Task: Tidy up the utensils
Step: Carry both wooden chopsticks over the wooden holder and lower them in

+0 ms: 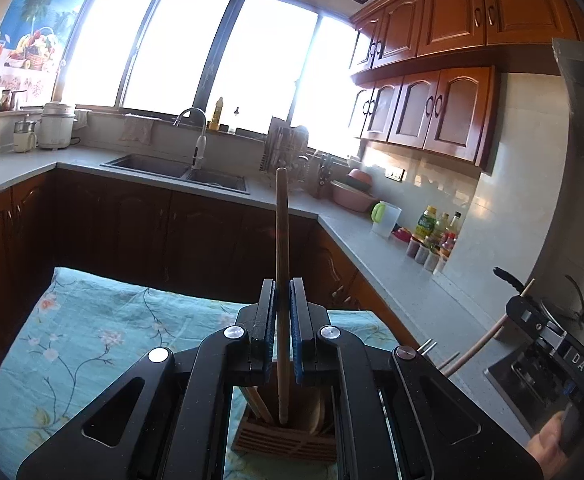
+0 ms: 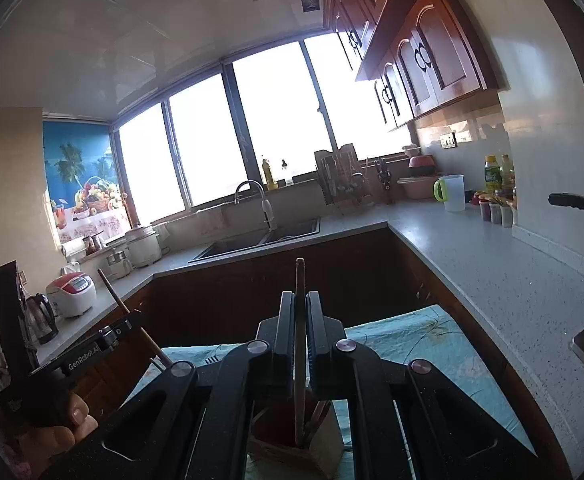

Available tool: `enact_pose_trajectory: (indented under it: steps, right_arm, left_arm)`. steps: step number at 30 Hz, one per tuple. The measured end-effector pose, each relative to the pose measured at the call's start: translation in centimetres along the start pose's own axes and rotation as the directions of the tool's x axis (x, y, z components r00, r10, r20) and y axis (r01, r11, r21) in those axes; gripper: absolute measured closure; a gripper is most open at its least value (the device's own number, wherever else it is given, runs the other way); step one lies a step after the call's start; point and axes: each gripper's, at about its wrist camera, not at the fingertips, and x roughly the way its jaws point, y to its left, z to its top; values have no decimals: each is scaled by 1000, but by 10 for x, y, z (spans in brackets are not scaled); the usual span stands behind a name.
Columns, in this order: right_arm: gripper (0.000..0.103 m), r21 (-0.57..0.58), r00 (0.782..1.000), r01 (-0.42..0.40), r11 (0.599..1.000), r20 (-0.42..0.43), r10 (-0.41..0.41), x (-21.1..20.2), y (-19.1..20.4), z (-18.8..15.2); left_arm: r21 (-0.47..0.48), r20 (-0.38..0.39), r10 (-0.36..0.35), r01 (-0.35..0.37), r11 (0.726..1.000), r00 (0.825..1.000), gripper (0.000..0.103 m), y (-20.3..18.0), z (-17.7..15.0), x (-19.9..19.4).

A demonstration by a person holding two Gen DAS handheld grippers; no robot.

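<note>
My left gripper (image 1: pixel 283 292) is shut on a long wooden utensil handle (image 1: pixel 281 224) that stands upright, its lower end inside a slatted wooden utensil holder (image 1: pixel 284 438) on the floral cloth. My right gripper (image 2: pixel 299 304) is shut on another thin wooden utensil (image 2: pixel 300 280), whose lower end sits in the same holder (image 2: pixel 295 446). Other wooden utensils lean inside the holder. The right gripper shows at the edge of the left wrist view (image 1: pixel 525 308), and the left gripper shows in the right wrist view (image 2: pixel 126 320).
A teal floral cloth (image 1: pixel 92 328) covers the table. A grey L-shaped countertop (image 1: pixel 391 276) carries a sink (image 1: pixel 180 170), dish rack, pink bowls, a white jug (image 1: pixel 385 220), sauce bottles and rice cookers. A stove with a pan handle (image 2: pixel 575 202) lies to the right.
</note>
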Motion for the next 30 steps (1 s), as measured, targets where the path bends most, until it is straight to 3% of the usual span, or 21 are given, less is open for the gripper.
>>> enact_pose_trajectory:
  steps: [11, 22, 30]
  right_arm:
    - [98, 14, 999, 12, 1000, -49, -11, 19, -6, -20]
    - [98, 46, 991, 14, 999, -136, -8, 38, -11, -44]
    - [98, 71, 989, 24, 997, -149, -13, 40, -19, -50]
  left_arm:
    - [0, -65, -7, 7, 1000, 998, 97, 3, -22, 15]
    - [20, -159, -40, 44, 999, 986, 97, 3, -49, 21]
    - [19, -204, -30, 35, 999, 979, 97, 5, -59, 27]
